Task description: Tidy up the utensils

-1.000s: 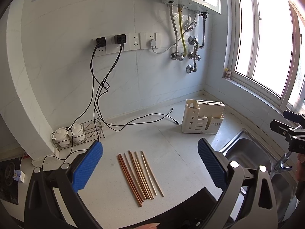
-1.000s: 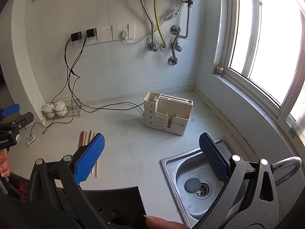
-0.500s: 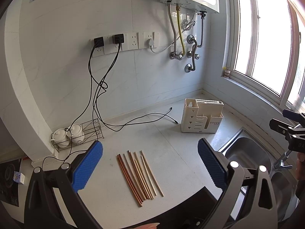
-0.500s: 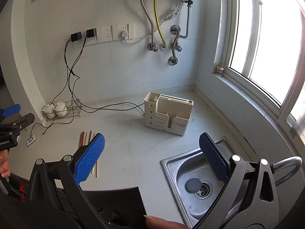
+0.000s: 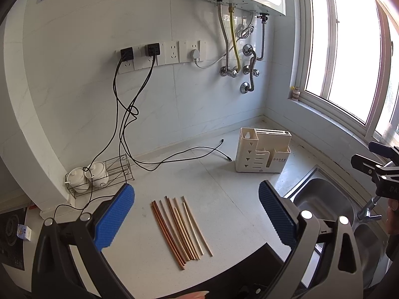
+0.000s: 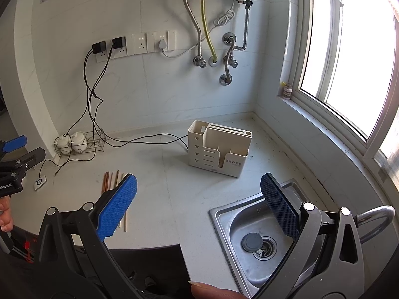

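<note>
Stove (image 5: 11, 239): dark, at the far left edge of the left view, a small box on it.
Rack (image 5: 99, 178): wire, at the worktop's (image 5: 224, 199) back left against the wall, two white lidded pots (image 5: 86, 175) at its left end.
Cables (image 5: 124, 129): black, hanging from two wall plugs, running over the rack and across the worktop toward the holder.
Left gripper (image 5: 197, 214): released, blue pads wide apart, nothing between them, held above the worktop's front edge over the chopsticks.
Chopsticks (image 5: 180, 226): a flat bundle of wooden sticks lying side by side on the worktop near its front edge, darker ones on the left, paler on the right, ends pointing away toward the wall; well apart from the holder.
Holder (image 5: 261, 153): cream, upright, several compartments, standing toward the back right corner of the worktop, just behind the sink; its compartments look empty.
Right gripper (image 6: 199, 199): released, pads wide apart and empty, held above the front edge between chopsticks and sink.
Sink (image 6: 261, 236): steel, set into the worktop's right end, a grey plug beside the drain.
Window (image 5: 349, 49): bright, along the right wall.
</note>
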{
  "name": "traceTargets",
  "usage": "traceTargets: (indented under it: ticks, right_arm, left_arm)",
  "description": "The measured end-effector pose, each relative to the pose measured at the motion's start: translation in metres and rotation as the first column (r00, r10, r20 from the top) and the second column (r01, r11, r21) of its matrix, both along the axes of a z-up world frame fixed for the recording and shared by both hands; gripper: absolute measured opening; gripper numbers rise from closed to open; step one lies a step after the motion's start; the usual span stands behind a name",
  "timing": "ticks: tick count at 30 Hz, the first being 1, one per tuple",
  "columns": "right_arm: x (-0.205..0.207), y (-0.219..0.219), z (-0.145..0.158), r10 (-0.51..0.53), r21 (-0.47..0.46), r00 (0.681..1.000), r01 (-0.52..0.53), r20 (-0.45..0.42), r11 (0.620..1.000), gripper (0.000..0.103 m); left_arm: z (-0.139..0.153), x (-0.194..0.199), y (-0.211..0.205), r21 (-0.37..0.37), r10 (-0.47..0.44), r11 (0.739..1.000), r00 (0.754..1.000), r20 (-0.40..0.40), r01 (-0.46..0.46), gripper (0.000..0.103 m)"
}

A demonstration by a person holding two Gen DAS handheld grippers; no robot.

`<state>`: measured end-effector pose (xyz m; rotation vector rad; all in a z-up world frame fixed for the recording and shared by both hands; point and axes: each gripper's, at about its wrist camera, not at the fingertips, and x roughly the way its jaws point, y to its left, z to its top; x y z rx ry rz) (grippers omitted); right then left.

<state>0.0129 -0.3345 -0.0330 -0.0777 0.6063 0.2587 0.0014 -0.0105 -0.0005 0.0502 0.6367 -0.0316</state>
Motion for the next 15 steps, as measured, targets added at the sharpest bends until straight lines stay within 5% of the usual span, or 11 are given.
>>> traceTargets:
  ticks: [15]
  right_arm:
    - [0.0016, 0.0004, -0.0014, 0.006, -0.001, 1.000, -0.006, 0.000, 1.000, 0.095]
  left_arm:
    - [-0.0010, 0.0008, -0.0001, -0.003, 0.008, 1.000, 1.000, -0.005, -0.008, 0.098]
